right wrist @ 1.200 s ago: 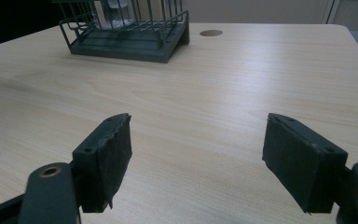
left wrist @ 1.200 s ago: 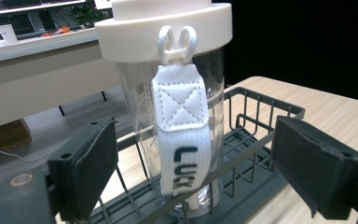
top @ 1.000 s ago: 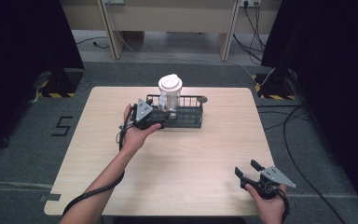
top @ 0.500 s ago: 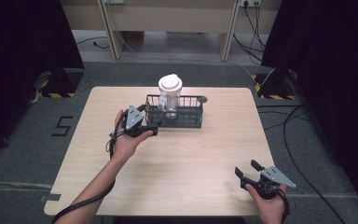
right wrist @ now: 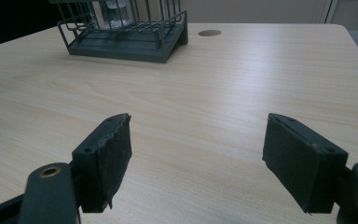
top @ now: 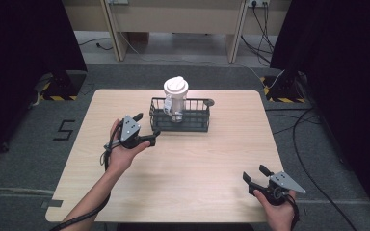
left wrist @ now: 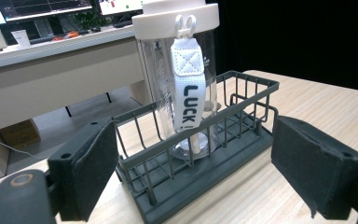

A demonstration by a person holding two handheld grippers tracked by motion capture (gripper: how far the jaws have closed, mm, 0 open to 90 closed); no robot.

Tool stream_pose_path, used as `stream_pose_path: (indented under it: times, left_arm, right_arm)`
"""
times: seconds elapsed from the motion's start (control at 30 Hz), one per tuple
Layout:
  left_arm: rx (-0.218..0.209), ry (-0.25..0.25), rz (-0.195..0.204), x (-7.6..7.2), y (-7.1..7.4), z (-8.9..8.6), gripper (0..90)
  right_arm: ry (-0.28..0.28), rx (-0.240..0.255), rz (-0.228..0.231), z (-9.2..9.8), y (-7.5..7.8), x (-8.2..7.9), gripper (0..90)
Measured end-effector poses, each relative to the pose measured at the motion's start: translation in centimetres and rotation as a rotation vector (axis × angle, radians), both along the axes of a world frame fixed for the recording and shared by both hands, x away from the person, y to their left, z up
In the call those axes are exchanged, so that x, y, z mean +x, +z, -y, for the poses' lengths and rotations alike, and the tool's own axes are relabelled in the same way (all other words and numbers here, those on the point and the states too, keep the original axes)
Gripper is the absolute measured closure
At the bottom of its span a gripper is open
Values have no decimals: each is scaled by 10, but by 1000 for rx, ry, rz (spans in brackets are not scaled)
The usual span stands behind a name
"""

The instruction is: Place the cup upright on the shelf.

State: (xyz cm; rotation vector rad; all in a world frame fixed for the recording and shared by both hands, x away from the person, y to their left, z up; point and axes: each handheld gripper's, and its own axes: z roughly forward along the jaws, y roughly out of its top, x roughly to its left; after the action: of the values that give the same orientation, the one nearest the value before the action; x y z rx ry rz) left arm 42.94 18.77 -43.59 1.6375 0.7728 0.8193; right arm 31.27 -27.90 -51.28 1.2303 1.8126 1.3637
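A clear plastic bottle with a white lid [top: 175, 98] is stood upright, long axis vertical, in the dark wire basket [top: 179, 116] at upper centre of the tabletop [top: 212, 154]. The left claw [top: 146, 129] and right claw [top: 255, 173] are both held wide open, empty.

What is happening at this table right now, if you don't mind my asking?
A person holds a gripper in each hand. The left gripper, open, is beside a dark wire basket in which a clear bottle with a white lid stands. The right gripper, also open, is near the table's front edge, holding nothing.
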Motion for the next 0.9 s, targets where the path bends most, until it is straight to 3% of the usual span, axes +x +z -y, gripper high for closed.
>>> stream_pose_path:
  times: [0.9]
  left_arm:
    - [5, 32, -36, -39, -23, -34, 142]
  right_arm:
    - [-4, 0, -1, 0, 0, 0, 243]
